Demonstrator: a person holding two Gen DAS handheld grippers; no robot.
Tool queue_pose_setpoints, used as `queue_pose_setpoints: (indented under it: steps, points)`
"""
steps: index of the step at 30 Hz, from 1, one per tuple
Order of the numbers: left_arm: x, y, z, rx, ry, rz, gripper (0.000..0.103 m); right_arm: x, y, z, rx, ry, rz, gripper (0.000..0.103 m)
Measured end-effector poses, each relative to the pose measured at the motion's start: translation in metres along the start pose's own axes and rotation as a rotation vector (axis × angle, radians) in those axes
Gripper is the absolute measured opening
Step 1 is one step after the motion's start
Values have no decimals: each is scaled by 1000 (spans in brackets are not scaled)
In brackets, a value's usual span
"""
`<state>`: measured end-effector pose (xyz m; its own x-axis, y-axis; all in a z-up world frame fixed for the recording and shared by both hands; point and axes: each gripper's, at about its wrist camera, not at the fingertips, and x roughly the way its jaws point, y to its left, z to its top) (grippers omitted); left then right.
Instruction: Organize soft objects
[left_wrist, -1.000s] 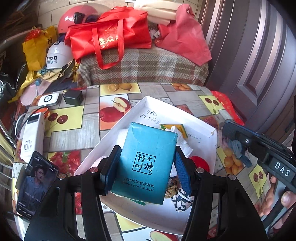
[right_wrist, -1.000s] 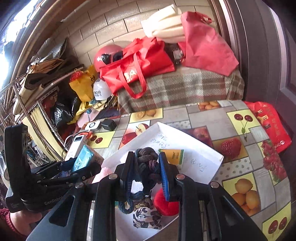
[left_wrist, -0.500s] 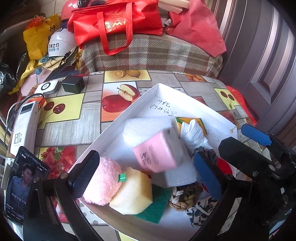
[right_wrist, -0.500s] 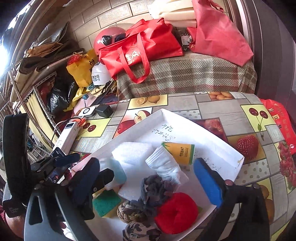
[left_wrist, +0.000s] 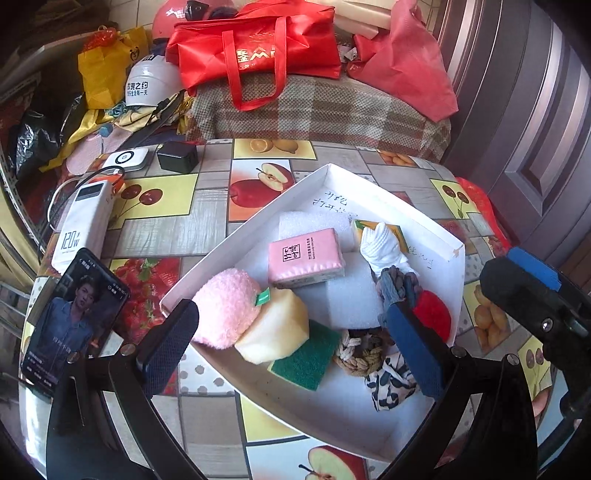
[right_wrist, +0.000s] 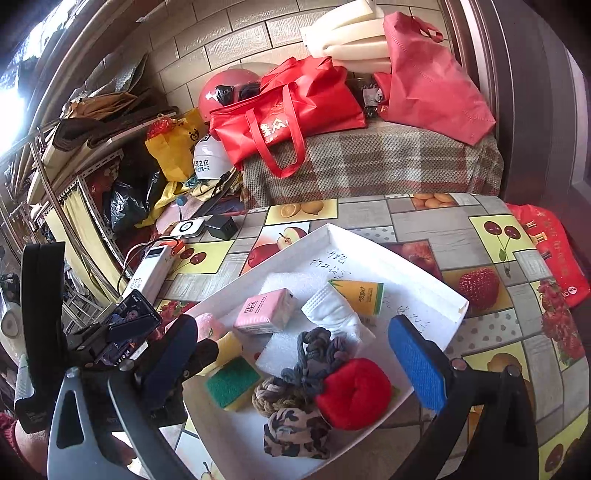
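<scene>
White cardboard tray (left_wrist: 424, 221) sits on the fruit-print tablecloth (left_wrist: 159, 236), holding everything soft. Inside it, foam blocks (left_wrist: 347, 299) lie mid-tray, the pink tissue pack (left_wrist: 304, 256) atop them. Left gripper (left_wrist: 291, 341) and right gripper (right_wrist: 295, 354) hover over its near edge, jaws spread wide, empty.

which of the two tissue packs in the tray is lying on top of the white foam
The pink tissue pack, resting across the white foam blocks; the yellow-green pack lies partly under the white glove.
</scene>
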<state>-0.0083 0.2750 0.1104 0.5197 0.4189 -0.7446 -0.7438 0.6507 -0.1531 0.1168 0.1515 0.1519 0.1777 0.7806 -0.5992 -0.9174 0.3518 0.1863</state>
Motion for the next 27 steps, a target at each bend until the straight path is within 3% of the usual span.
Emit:
queue_pose_setpoints:
  steps: [4, 12, 16, 20, 25, 27]
  points:
    - [-30, -7, -7, 27, -26, 22, 103, -28, 3, -4, -1, -34, -12, 103]
    - [-106, -32, -24, 122, -135, 85, 103, -116, 4, -20, -17, -188, -78, 103]
    - [-135, -37, -31, 112, -159, 104, 103, -162, 5, -29, -12, -272, -187, 103]
    - [-162, -49, -43, 115, -181, 199, 103, -198, 1, -36, 22, -324, -357, 103]
    - [-183, -58, -62, 121, -235, 309, 103, -220, -14, -54, 134, -314, -445, 103]
    - [-184, -61, -70, 138, -227, 279, 103, -215, -25, -67, 203, -264, -418, 103]
